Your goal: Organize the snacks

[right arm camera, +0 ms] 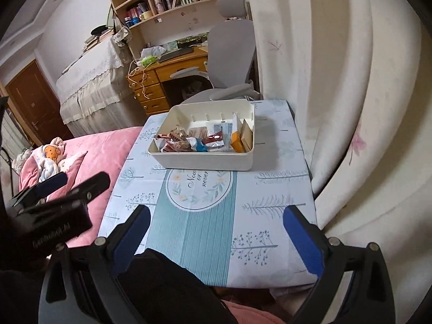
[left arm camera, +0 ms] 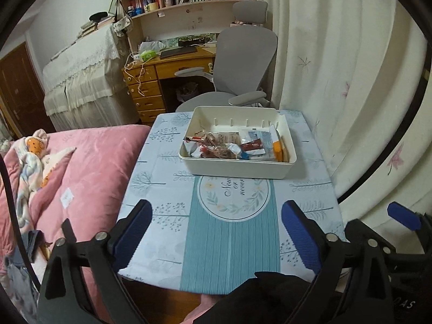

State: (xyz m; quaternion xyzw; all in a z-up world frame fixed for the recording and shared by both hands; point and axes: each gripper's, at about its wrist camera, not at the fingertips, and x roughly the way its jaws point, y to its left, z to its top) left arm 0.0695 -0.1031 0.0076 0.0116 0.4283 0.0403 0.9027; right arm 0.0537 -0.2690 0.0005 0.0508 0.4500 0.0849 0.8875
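A cream plastic bin (left arm camera: 237, 166) stands at the far middle of a small table (left arm camera: 229, 237) and holds several snack packets (left arm camera: 232, 145). It also shows in the right wrist view (right arm camera: 202, 160), with its snack packets (right arm camera: 197, 139). My left gripper (left arm camera: 216, 232) is open and empty, held above the table's near edge, well short of the bin. My right gripper (right arm camera: 216, 235) is open and empty over the near right part of the table. The left gripper (right arm camera: 54, 186) shows at the left of the right wrist view.
A pink quilt on a bed (left arm camera: 89, 156) lies along the table's left side. A grey office chair (left arm camera: 243, 62) and a wooden desk (left arm camera: 162, 67) stand behind the table. Cream curtains (left arm camera: 337, 81) hang close on the right.
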